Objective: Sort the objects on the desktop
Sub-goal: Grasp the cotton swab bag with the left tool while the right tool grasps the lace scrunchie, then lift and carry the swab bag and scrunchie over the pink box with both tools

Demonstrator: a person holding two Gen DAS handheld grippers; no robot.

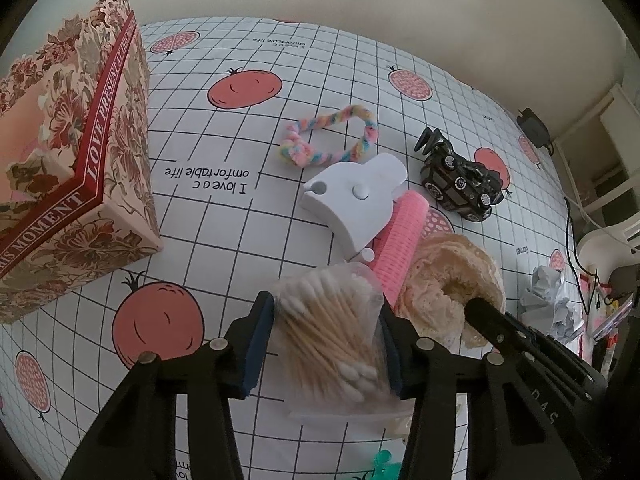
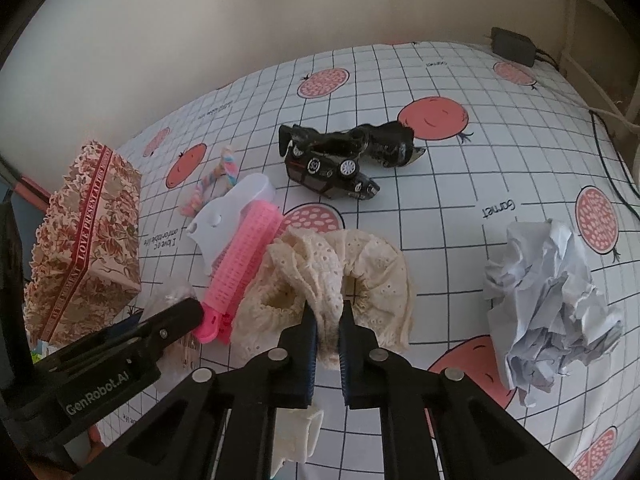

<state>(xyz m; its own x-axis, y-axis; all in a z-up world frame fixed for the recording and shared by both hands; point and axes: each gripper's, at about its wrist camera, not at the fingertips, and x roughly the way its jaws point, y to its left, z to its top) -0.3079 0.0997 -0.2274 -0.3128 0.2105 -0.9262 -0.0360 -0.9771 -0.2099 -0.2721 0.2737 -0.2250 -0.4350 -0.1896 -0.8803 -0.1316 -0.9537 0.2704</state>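
A clear bag of cotton swabs (image 1: pixel 332 332) lies on the checked tablecloth (image 1: pixel 224 208), and my left gripper (image 1: pixel 325 308) is shut on it, a blue pad pressing each side. My right gripper (image 2: pixel 328 320) is shut on a fold of the cream lace scrunchie (image 2: pixel 372 264), which shows just right of the bag as the scrunchie (image 1: pixel 452 276). A pink hair roller (image 2: pixel 248 252) and a white plastic device (image 1: pixel 352 200) lie against the scrunchie. Beyond them are a black toy car (image 2: pixel 332 168) and a pastel twisted rope loop (image 1: pixel 332 136). The left gripper's finger (image 2: pixel 180 312) reaches in at the lower left of the right wrist view.
A floral gift box (image 1: pixel 80 184) stands open at the left. Crumpled white paper (image 2: pixel 548 304) lies on the right. A black adapter (image 2: pixel 514 46) with cables sits at the far right edge. A green plastic piece (image 1: pixel 384 466) peeks out under the left gripper.
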